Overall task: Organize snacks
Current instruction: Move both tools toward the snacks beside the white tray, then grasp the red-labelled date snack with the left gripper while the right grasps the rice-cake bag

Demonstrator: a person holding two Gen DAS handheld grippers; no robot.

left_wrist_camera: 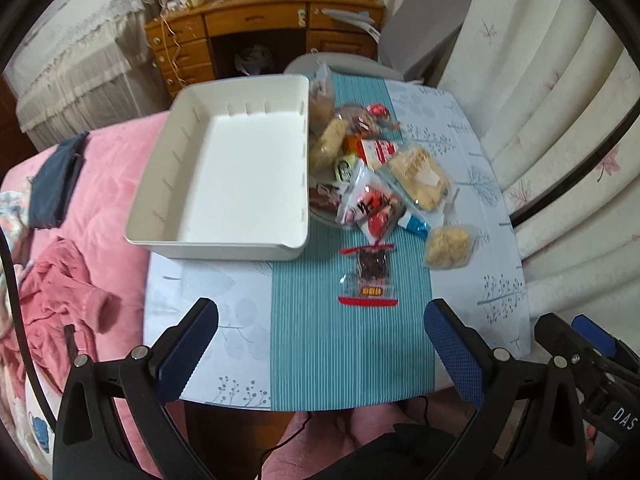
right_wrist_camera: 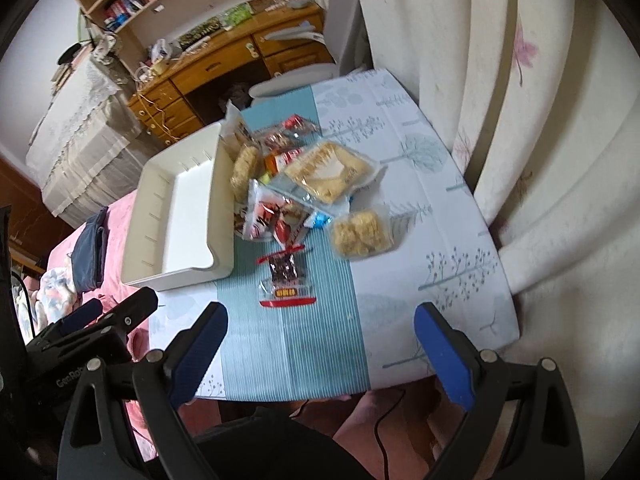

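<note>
On the left a pink bedspread (left_wrist_camera: 108, 168) carries a folded dark blue cloth (left_wrist_camera: 56, 184), and the white bin (left_wrist_camera: 160, 208) sits at the table's left side with one corner hanging over the bed — nothing lies inside it. The left gripper (left_wrist_camera: 320, 344) hovers low over the near edge of the small table (left_wrist_camera: 472, 280), its blue-padded fingers spread wide with nothing between them. Just right of the bin, on the teal striped runner (left_wrist_camera: 312, 340), the snack pile (left_wrist_camera: 372, 168) crowds against the bin's wall: clear packs of pale crackers, red-and-white wrappers, a blue-ended packet. A red-trimmed dark snack packet (left_wrist_camera: 370, 276) lies alone on the runner, nearer than the pile, and a cracker pack (left_wrist_camera: 448, 246) rests apart to its right. The right gripper (right_wrist_camera: 320, 344) likewise hangs released above the near edge, empty, beside the cream curtain (right_wrist_camera: 540, 140).
</note>
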